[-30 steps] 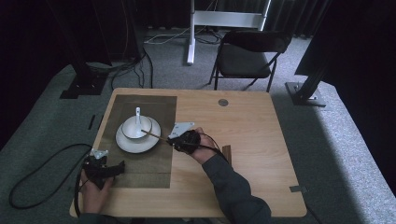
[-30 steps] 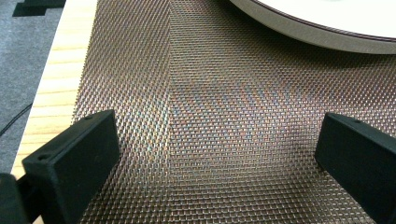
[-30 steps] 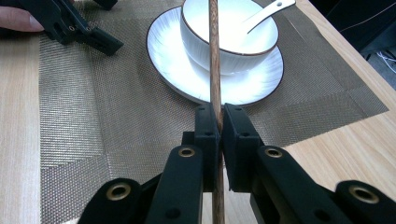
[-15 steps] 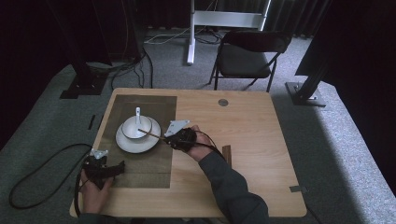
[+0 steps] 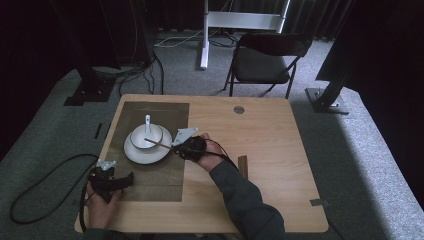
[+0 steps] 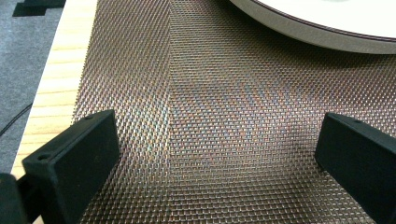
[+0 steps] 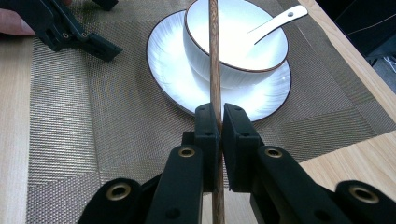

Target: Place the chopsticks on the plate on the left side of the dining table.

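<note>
A white bowl (image 7: 233, 46) with a white spoon (image 7: 275, 23) in it stands on a white plate (image 7: 177, 79), on a woven placemat (image 7: 84, 121). My right gripper (image 7: 215, 112) is shut on a wooden chopstick (image 7: 215, 56), which points over the bowl's rim. From above, the right gripper (image 5: 176, 147) sits just right of the plate (image 5: 135, 152), and the chopstick (image 5: 156, 143) reaches across the bowl (image 5: 146, 135). My left gripper (image 5: 126, 180) rests open at the placemat's near left corner. Its jaws (image 6: 215, 140) stand wide apart over bare mat, with the plate rim (image 6: 327, 37) ahead.
A short dark wooden strip (image 5: 243, 166) lies on the table right of the right forearm. A round grey disc (image 5: 239, 109) is set in the far tabletop. A folding chair (image 5: 265, 57) stands beyond the table. A cable (image 5: 35, 185) loops on the floor at left.
My right gripper has shifted slightly left toward the bowl, carrying the chopstick farther over it. The left gripper has stayed put.
</note>
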Demonstrator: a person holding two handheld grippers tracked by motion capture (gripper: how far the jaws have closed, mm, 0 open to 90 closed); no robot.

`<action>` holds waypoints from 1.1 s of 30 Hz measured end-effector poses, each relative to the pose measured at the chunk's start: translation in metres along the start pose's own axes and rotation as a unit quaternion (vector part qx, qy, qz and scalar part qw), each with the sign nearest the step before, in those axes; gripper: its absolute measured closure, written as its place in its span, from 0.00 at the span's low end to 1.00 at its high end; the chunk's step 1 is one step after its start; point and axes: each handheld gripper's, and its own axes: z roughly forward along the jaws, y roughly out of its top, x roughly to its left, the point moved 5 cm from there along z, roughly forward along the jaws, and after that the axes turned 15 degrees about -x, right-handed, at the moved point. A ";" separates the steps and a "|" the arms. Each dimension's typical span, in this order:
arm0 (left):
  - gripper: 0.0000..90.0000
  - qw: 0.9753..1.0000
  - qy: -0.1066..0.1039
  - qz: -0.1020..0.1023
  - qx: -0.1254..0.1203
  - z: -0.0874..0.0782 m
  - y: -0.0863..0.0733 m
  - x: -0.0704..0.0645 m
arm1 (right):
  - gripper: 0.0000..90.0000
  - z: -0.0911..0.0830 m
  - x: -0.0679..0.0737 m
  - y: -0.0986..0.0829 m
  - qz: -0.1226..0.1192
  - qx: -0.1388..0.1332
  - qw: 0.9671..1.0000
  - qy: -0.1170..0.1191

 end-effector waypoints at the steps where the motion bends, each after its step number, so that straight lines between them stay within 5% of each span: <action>1: 0.00 1.000 0.000 0.000 0.000 0.000 0.000 0.000 | 0.94 0.000 0.000 0.000 0.000 0.000 1.000 0.000; 33: 0.00 1.000 0.000 0.000 -0.001 0.000 0.000 0.000 | 0.94 0.028 0.009 0.020 -0.029 0.006 0.999 0.020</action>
